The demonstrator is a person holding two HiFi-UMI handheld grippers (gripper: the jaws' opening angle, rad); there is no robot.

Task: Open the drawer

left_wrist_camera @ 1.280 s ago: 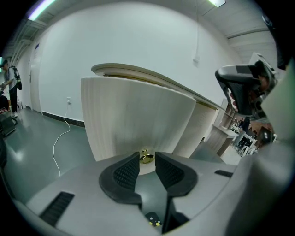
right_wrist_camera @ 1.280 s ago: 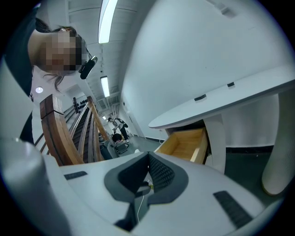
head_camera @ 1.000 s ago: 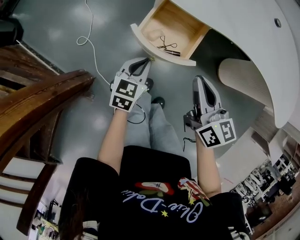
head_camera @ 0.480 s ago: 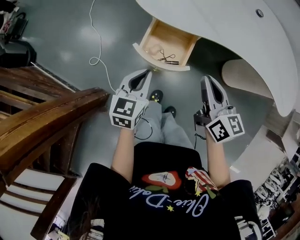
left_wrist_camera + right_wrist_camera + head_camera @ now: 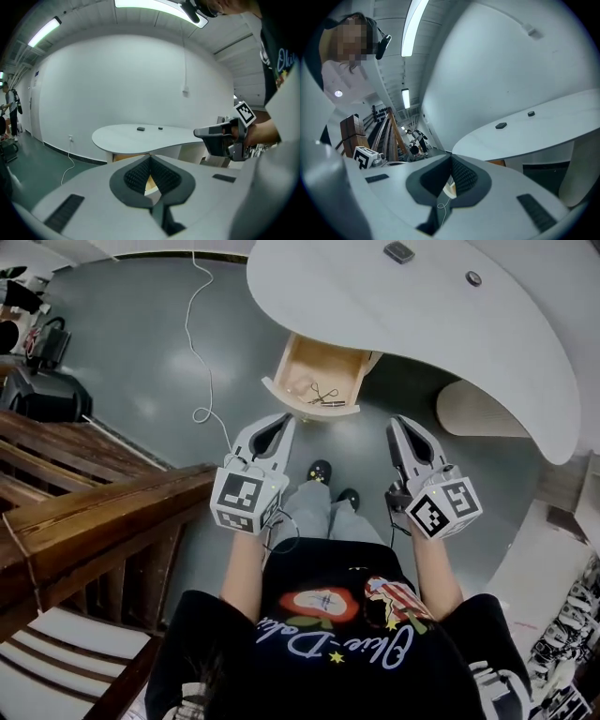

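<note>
So the drawer [image 5: 330,364] is already seen pulled well out from under the desk [image 5: 441,324], wood bottom exposed. What looks like small scissors [image 5: 324,393] is lying near its front. It's out past the desk edge, ahead of both grippers and a good way below them.

The left gripper [image 5: 284,418] is held clear of the drawer front, jaws pressed together with nothing pinched. Same story for the right gripper [image 5: 397,422]: tips closed on each other, nothing between them, also well apart from the drawer.

Judging by that, the opening itself looks pretty much done, and what's left is a clean back-off. Tips for that bit:

- Both grippers should be kept up and away so the curved front isn't nudged back in.
- If more travel is wanted, the jaws would have to be spread first and the top lip of the front hooked near the middle, not at a corner, so the drawer isn't skewed on its runners.
- The pull should be kept straight and slow, since it can't be told how much runner is left.
</note>
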